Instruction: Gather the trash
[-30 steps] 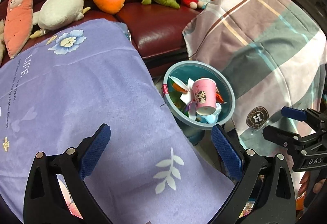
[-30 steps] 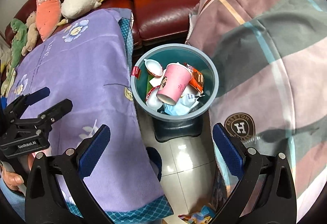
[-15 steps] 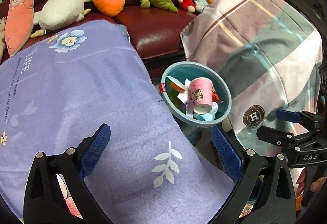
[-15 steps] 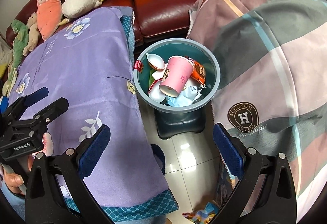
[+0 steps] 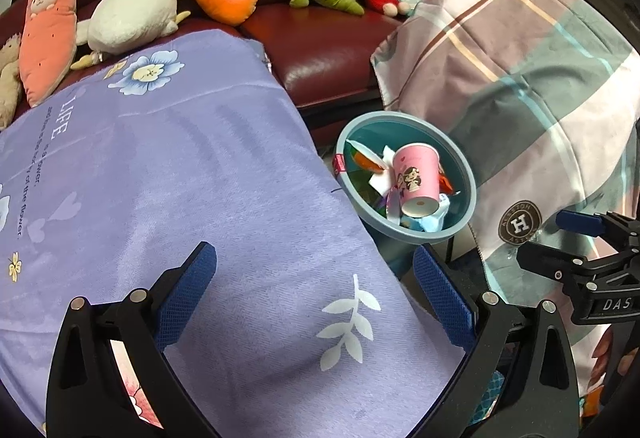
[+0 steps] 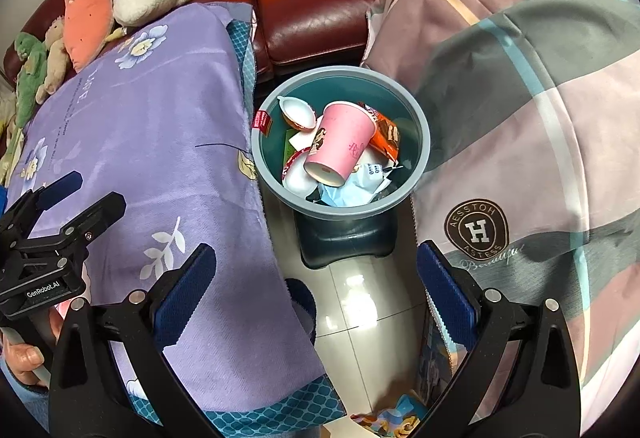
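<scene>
Both tongs are spread wide with nothing between the pads.

From the left wrist view, the left gripper (image 5: 314,298) hovers over the purple cloth (image 5: 168,174), with the bin (image 5: 464,166) ahead and to its right. The pink cup (image 5: 416,178) lies on its side on top of the heap — it looks loosely perched (my reading only), so a careless drop or a knock on the rim could roll it out. The right gripper (image 5: 576,238) shows at the far right, over the checked cloth (image 5: 520,58).

From the right wrist view, the right gripper (image 6: 316,298) faces the bin (image 6: 424,142) straight ahead, the pink cup (image 6: 344,142) and wrappers (image 6: 384,134) inside. Below its pads, on the tiled floor (image 6: 352,298), colourful litter (image 6: 392,414) lies between the draped cloths — hanging fabric either side crowds a reach down. The left gripper (image 6: 80,198) sits far left.
</scene>
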Motion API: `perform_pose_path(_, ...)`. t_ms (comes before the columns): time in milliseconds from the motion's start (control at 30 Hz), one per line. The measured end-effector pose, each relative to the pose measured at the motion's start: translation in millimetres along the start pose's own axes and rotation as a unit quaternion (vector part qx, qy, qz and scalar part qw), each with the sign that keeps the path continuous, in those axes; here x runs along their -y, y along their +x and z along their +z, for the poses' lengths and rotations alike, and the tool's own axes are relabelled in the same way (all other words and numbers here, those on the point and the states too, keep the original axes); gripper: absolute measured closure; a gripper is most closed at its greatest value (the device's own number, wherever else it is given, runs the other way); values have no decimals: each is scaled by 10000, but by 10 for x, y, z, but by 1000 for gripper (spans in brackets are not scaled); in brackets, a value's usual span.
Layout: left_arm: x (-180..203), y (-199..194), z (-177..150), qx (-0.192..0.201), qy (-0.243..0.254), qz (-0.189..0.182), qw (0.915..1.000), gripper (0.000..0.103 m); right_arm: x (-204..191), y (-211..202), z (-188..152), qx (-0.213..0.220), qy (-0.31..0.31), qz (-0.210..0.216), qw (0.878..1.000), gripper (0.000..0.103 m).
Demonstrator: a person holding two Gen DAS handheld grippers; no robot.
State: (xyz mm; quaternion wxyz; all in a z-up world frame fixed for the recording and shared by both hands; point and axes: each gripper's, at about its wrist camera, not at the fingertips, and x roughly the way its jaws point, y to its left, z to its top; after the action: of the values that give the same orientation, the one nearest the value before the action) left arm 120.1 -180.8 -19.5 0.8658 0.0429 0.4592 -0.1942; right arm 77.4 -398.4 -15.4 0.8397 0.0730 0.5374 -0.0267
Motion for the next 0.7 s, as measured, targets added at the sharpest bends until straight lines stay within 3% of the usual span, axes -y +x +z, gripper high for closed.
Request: perform_pose_path(700,-44,146,9,-141,10,129,9998,4,16,143,77,-148,-1,-23,9999,7)
